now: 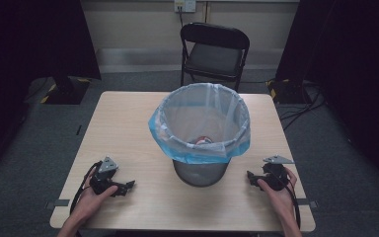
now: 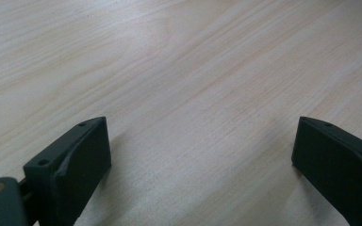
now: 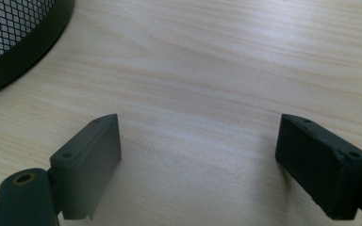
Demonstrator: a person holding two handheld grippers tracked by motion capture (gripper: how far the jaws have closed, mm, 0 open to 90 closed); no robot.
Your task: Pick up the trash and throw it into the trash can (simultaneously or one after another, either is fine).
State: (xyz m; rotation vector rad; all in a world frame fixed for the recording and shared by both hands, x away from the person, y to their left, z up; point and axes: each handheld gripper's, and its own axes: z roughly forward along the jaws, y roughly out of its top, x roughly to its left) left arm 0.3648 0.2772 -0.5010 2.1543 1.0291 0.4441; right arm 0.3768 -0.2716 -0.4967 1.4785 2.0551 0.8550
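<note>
1. Wooden table (image 1: 128, 123) lies bare under my left gripper (image 2: 200, 155), jaws wide, holding nothing.
2. My right gripper (image 3: 198, 160) gapes empty too.
3. Between them stands the mesh bin (image 1: 200, 173), its blue liner (image 1: 197, 150) folded over the rim.

Black folding chair (image 1: 214, 52) beyond the far edge of the table (image 1: 123, 123), facing it. Wall socket (image 1: 185, 5) above, cord hanging down behind the chair. Cables (image 1: 303, 106) on grey carpet (image 1: 44, 133) at right, dark curtains (image 1: 29, 39) on both sides.
</note>
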